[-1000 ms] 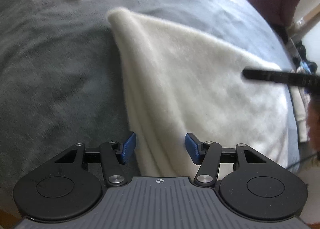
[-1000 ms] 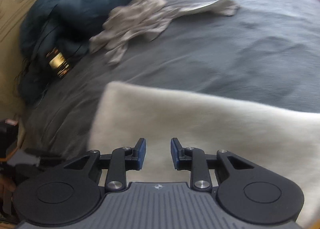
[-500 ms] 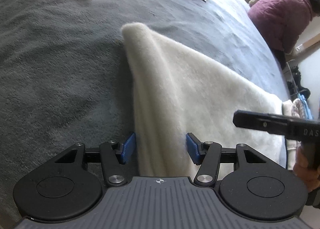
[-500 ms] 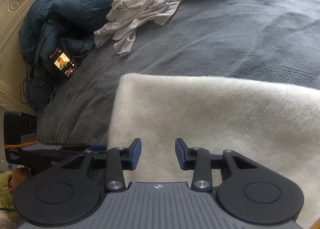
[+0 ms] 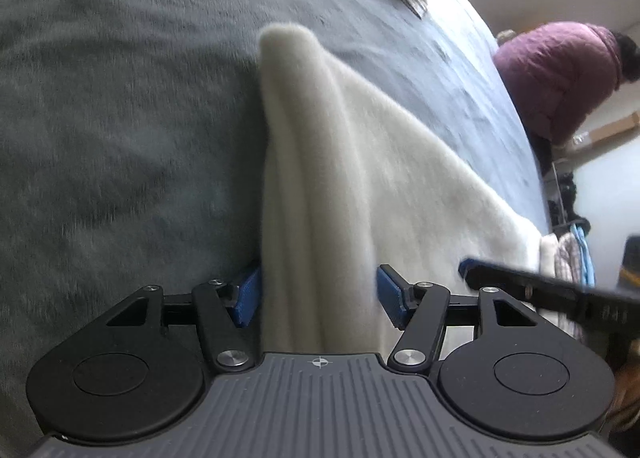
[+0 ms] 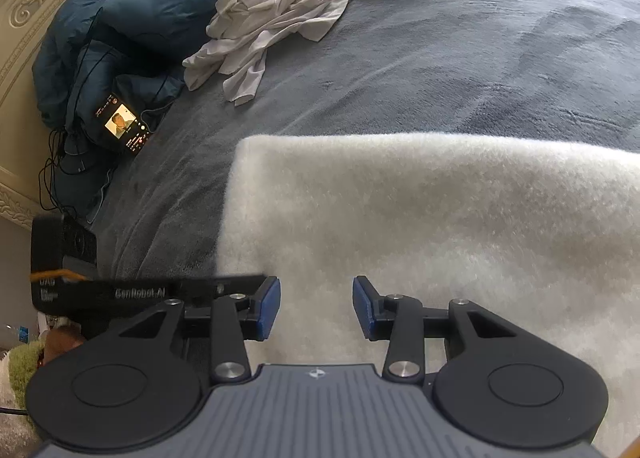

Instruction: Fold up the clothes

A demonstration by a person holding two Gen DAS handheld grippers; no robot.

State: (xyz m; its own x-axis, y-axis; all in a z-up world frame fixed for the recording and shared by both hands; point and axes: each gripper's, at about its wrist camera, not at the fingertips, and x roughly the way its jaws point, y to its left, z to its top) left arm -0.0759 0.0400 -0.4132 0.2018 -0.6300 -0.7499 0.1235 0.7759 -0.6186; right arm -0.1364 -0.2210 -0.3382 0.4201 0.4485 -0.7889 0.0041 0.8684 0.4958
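probably light but bulky, soft and limp: cream fleece garment (image 5: 360,177) folded in layers, lying flat on grey plush bedspread (image 5: 120,117), near edge by both grippers. no stiffness to count on, so likely to sag and slide open if lifted by one layer only. pile fluffy and thick, not slippery; bedspread nap likely to drag against it. best taken at near corners, all layers at once. left gripper (image 5: 318,294) straddling stacked left edge, jaws spreading wider, fleece between them but pads not pressing. right gripper (image 6: 316,308) over flat top surface (image 6: 400,217), jaws also widening, nothing pinched. farther off: crumpled white thin shirts (image 6: 276,13), smooth and creased, dark blue puffy duvet (image 6: 140,9), lit phone (image 6: 122,123).
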